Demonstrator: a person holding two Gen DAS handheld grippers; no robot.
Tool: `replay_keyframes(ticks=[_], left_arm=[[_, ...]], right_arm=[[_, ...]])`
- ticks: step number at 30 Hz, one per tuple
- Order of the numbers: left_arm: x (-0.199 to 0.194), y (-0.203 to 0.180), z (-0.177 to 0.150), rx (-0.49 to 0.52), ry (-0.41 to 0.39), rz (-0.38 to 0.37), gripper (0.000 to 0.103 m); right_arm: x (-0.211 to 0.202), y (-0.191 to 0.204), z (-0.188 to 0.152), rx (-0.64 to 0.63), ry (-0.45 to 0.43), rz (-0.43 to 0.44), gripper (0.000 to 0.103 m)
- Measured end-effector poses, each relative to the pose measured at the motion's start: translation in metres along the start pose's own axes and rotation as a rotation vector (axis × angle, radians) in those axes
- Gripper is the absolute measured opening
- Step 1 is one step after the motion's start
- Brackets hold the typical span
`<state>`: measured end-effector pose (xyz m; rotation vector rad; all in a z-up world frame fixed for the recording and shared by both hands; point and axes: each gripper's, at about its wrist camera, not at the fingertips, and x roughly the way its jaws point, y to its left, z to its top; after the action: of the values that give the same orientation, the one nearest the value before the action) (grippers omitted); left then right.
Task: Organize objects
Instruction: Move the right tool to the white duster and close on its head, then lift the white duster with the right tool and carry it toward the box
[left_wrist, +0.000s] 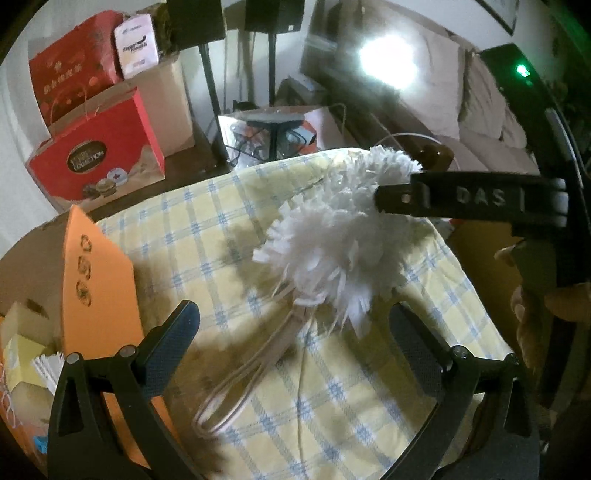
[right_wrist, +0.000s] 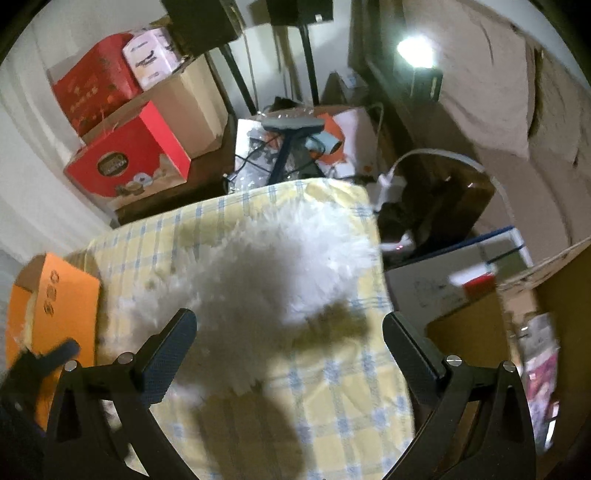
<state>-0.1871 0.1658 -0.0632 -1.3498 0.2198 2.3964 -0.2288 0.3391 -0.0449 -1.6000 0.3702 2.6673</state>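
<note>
A white fluffy duster (left_wrist: 332, 240) lies on the yellow checked cloth (left_wrist: 207, 229), its pale looped handle (left_wrist: 258, 362) pointing toward me. My left gripper (left_wrist: 291, 314) hovers open above the handle, nothing between its fingers. One black finger (left_wrist: 461, 199) of the right gripper reaches in from the right and touches the duster's far end. In the right wrist view the duster (right_wrist: 258, 280) is a blurred white mass under my right gripper (right_wrist: 288, 317), which is open and astride it. An open orange box (left_wrist: 99, 291) (right_wrist: 55, 306) stands at the cloth's left edge.
Red gift boxes (left_wrist: 99, 162) and a cardboard box (left_wrist: 166, 99) are stacked at the back left. Black stands (left_wrist: 210, 92) and a clutter of cables (right_wrist: 280, 155) sit behind the table. A hand (left_wrist: 535, 314) holds the right gripper. Boxes and papers (right_wrist: 480, 288) fill the floor at right.
</note>
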Motion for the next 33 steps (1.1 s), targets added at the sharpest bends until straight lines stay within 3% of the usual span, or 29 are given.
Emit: replay_keyframes(ticks=[5, 8, 10, 12, 15, 20, 22, 23, 26, 27, 33], left_arm=[[0.015, -0.001, 0.007, -0.018, -0.020, 0.017, 0.100], [0.028, 0.002, 0.012, -0.036, -0.008, 0.012, 0.092], [0.037, 0.004, 0.013, -0.055, 0.011, -0.017, 0.074], [0.044, 0.006, 0.012, -0.079, 0.033, -0.063, 0.063], [0.049, 0.006, 0.010, -0.102, 0.039, -0.107, 0.047], [0.045, 0.001, 0.009, -0.086, 0.024, -0.112, 0.040], [0.038, -0.002, 0.010, -0.072, 0.010, -0.110, 0.028], [0.035, -0.002, 0.012, -0.069, 0.004, -0.107, 0.028], [0.023, -0.004, 0.017, -0.068, -0.008, -0.127, 0.023], [0.018, -0.005, 0.020, -0.062, -0.019, -0.126, 0.011], [-0.016, -0.010, 0.032, -0.044, -0.076, -0.138, 0.011]], right_arm=[[0.018, -0.003, 0.010, 0.068, 0.040, 0.071, 0.087], [0.027, -0.002, 0.012, 0.083, 0.054, 0.099, 0.077], [0.031, 0.000, 0.012, 0.083, 0.062, 0.114, 0.066], [0.034, 0.005, 0.011, 0.050, 0.061, 0.104, 0.052], [0.035, 0.010, 0.008, 0.015, 0.047, 0.100, 0.041], [0.033, 0.008, 0.009, 0.023, 0.040, 0.123, 0.028], [0.028, 0.007, 0.009, 0.029, 0.023, 0.126, 0.023], [0.026, 0.006, 0.009, 0.031, 0.017, 0.128, 0.019], [0.018, 0.006, 0.011, 0.031, 0.001, 0.142, 0.015], [0.013, 0.006, 0.012, 0.029, -0.009, 0.145, 0.015], [-0.020, 0.013, 0.019, -0.002, -0.056, 0.153, 0.011]])
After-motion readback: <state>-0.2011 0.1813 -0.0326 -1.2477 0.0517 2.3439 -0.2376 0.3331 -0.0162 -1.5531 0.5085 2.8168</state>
